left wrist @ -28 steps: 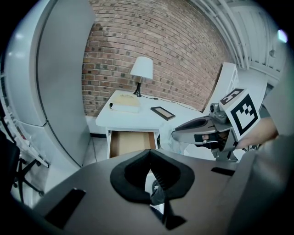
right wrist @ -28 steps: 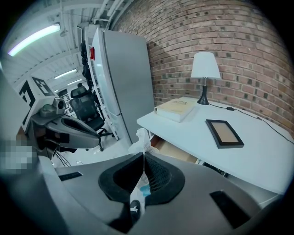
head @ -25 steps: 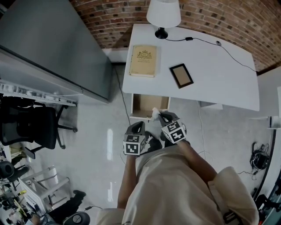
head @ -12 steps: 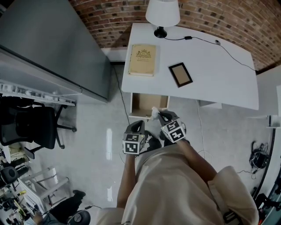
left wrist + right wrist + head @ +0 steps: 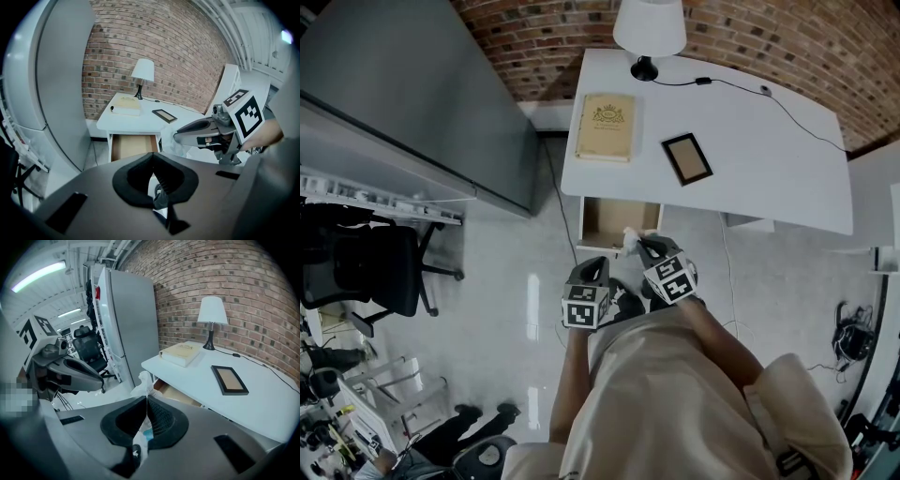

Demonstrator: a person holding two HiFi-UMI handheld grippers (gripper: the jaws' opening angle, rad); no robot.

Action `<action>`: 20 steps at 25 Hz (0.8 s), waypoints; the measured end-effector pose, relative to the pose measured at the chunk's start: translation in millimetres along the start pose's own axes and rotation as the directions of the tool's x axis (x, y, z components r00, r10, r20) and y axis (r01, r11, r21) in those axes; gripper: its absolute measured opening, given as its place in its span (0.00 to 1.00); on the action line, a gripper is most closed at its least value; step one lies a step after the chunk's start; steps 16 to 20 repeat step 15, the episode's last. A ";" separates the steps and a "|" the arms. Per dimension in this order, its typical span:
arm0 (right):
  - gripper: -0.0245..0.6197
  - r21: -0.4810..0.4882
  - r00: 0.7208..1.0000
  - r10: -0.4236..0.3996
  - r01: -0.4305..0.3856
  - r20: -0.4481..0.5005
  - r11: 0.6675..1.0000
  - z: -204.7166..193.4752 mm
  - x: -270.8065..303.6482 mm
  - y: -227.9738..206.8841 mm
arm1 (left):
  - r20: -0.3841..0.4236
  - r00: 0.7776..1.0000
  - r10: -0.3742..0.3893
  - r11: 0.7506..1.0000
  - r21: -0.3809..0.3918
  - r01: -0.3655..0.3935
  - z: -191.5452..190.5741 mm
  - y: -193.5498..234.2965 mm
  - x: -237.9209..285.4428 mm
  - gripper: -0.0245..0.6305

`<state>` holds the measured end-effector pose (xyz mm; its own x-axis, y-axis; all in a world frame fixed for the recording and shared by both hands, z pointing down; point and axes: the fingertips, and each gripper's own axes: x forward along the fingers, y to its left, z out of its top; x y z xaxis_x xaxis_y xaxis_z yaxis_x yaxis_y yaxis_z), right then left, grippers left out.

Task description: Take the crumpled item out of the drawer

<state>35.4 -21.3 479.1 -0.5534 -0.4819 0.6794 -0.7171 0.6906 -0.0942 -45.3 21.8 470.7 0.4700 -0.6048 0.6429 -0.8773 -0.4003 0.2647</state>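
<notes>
1. left gripper (image 5: 594, 268): jaws closed on nothing, short of the drawer front.
2. drawer (image 5: 584, 225): pulled open beneath the white desk (image 5: 750, 169).
3. crumpled item (image 5: 629, 239): white, clamped in the right gripper (image 5: 639, 246), protruding past its tips toward the desk, just over the drawer's front edge, likely already lifted out.

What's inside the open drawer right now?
Only bare wood bottom shows in the drawer. Its near right corner is covered by the right tool, shut on the crumpled item.
</notes>
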 end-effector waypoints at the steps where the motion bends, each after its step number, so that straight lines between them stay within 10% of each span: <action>1: 0.09 -0.002 1.000 0.003 -0.003 0.002 1.000 0.6 0.0 1.1 | 0.001 1.000 0.000 1.000 0.000 0.000 0.0 0.1 -0.5 0.06; 20: 0.09 0.015 1.000 -0.007 0.007 0.003 1.000 -7.8 -7.2 4.6 | -0.004 1.000 -0.005 1.000 0.004 0.005 -11.5 -5.4 -5.0 0.06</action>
